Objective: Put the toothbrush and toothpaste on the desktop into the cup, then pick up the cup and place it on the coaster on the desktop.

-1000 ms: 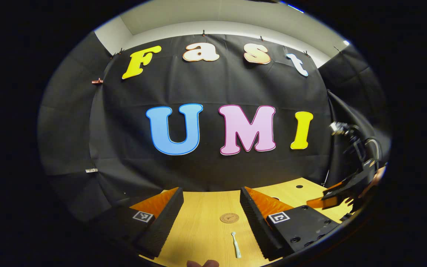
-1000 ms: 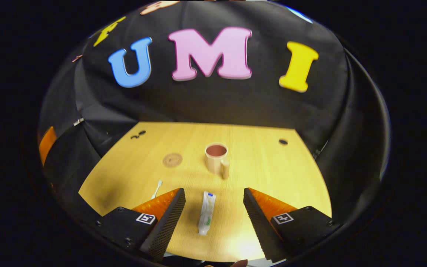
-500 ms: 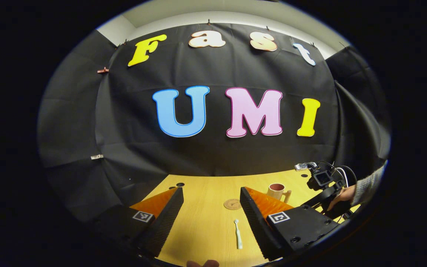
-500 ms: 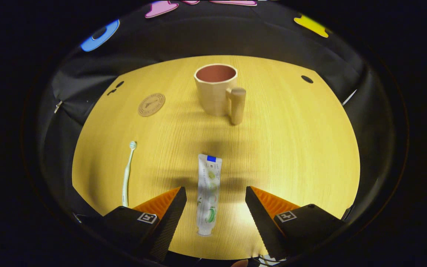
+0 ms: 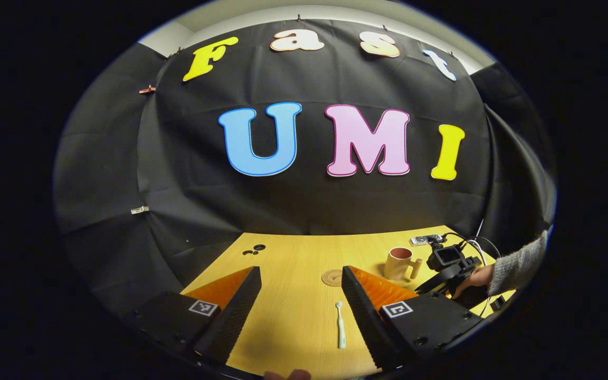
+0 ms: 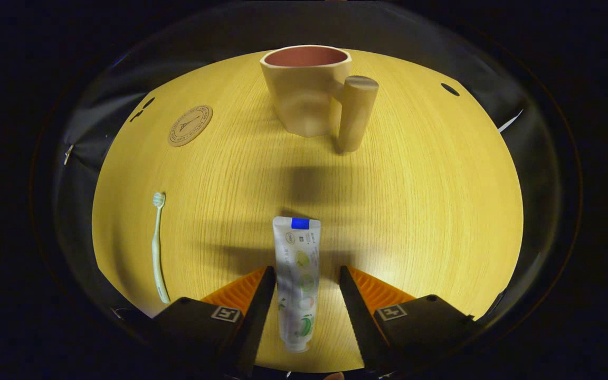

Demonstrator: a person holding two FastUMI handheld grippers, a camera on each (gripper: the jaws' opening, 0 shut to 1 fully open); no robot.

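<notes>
The white toothpaste tube [image 6: 297, 279] lies flat on the wooden desktop [image 6: 415, 200], blue end toward the cup. My right gripper [image 6: 305, 272] is low over it, open, one finger on either side of the tube with narrow gaps. The beige cup [image 6: 304, 95], handle toward me, stands upright beyond. A pale green toothbrush [image 6: 157, 248] lies to the left, and the round coaster [image 6: 190, 125] is at far left. My left gripper [image 5: 301, 272] hangs open and wide above the desktop, with the toothbrush [image 5: 340, 324] lying between its fingers below, and the coaster [image 5: 332, 277] and cup [image 5: 400, 263] beyond.
In the left gripper view the right gripper [image 5: 449, 264] shows beside the cup, held by a hand [image 5: 475, 277] in a grey sleeve [image 5: 518, 258]. Dark holes [image 6: 450, 88] mark the desktop's far corners. The black cloth wall closes the back.
My right gripper has dropped down and forward onto the toothpaste, and its fingers have narrowed around the tube. The left gripper has shifted so more of the desktop shows.
</notes>
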